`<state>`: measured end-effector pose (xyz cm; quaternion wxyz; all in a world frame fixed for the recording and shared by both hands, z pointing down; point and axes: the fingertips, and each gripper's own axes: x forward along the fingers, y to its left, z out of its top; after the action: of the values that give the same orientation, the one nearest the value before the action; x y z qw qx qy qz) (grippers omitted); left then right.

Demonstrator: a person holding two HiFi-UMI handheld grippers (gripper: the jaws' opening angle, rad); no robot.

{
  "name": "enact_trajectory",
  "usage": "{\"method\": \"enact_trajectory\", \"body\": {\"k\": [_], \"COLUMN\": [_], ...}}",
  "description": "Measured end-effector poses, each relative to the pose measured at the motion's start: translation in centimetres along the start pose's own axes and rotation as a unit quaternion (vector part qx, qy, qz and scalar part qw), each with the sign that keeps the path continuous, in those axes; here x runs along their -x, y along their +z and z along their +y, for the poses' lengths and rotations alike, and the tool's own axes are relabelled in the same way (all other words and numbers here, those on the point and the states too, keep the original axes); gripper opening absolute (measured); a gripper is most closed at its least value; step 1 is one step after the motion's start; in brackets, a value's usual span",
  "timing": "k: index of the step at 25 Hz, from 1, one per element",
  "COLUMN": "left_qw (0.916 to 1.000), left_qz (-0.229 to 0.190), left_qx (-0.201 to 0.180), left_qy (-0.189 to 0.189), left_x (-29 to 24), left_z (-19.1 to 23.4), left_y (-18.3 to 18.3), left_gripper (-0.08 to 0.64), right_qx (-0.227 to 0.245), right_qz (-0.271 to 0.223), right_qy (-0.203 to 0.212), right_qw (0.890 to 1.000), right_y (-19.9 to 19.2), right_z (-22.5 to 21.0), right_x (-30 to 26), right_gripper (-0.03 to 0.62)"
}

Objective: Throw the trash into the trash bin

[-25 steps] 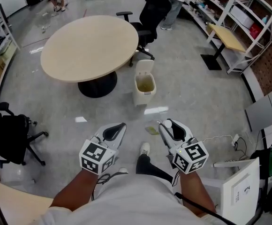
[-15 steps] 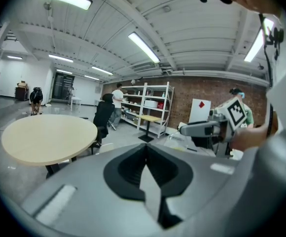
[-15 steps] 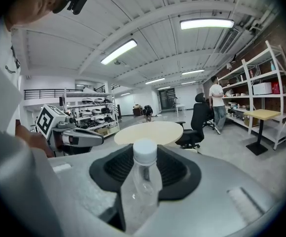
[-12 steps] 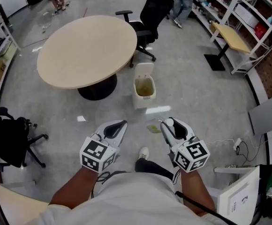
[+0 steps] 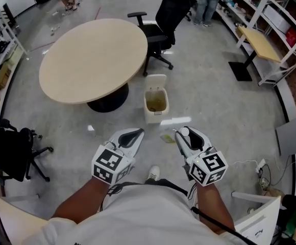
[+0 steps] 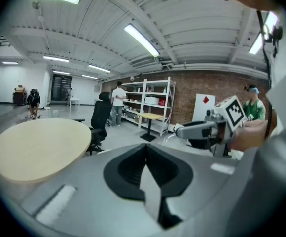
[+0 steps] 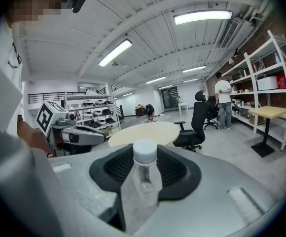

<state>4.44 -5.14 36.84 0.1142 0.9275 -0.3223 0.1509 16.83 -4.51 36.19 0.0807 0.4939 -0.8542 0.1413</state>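
Observation:
A white trash bin [image 5: 154, 107] stands on the floor with its lid up, just right of the round table's base. My right gripper [image 5: 181, 135] is shut on a clear plastic bottle [image 7: 144, 176] with a white cap [image 5: 185, 132]; the bottle stands upright between the jaws. It is held a short way in front of the bin. My left gripper [image 5: 134, 133] is level with the right gripper and to its left, shut with nothing in it. The bin is out of both gripper views. A small scrap [image 5: 167, 138] lies on the floor between the bin and my grippers.
A round beige table [image 5: 92, 52] stands left of the bin, a black office chair [image 5: 163, 17] behind it, and another black chair [image 5: 7, 152] at the far left. Shelves [image 5: 275, 14] and a small desk [image 5: 257, 42] line the right. A person [image 5: 207, 1] stands at the back. A white board [image 5: 257, 213] and cable [image 5: 263, 166] are at lower right.
Both grippers have come forward with the person, and the bin now lies closer to them. The bottle stays in the right gripper; a person at the back has walked to the right.

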Motion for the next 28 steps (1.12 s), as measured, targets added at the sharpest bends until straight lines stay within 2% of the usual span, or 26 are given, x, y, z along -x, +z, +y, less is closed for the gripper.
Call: {"method": "enact_trajectory", "body": {"k": [6, 11, 14, 28], "left_qw": [0.9997, 0.9995, 0.9993, 0.9988], "left_qz": [0.010, 0.017, 0.019, 0.031], "left_qx": [0.016, 0.000, 0.004, 0.023], "left_qy": [0.016, 0.025, 0.031, 0.030], "left_x": [-3.7, -4.9, -5.4, -9.6], "left_z": [0.7, 1.1, 1.7, 4.8], "left_y": [0.4, 1.1, 1.5, 0.9], "left_gripper": [0.008, 0.008, 0.008, 0.008], "right_qx": [-0.001, -0.018, -0.024, -0.025], "right_qz": [-0.002, -0.007, -0.003, 0.014], "right_qy": [0.008, 0.001, 0.000, -0.004], "right_qw": [1.000, 1.000, 1.000, 1.000], "right_y": [0.3, 0.3, 0.1, 0.1], "right_z": [-3.5, -5.9, -6.8, -10.2], "right_x": [-0.4, -0.4, -0.9, -4.3], "right_gripper": [0.146, 0.146, 0.146, 0.146]}}
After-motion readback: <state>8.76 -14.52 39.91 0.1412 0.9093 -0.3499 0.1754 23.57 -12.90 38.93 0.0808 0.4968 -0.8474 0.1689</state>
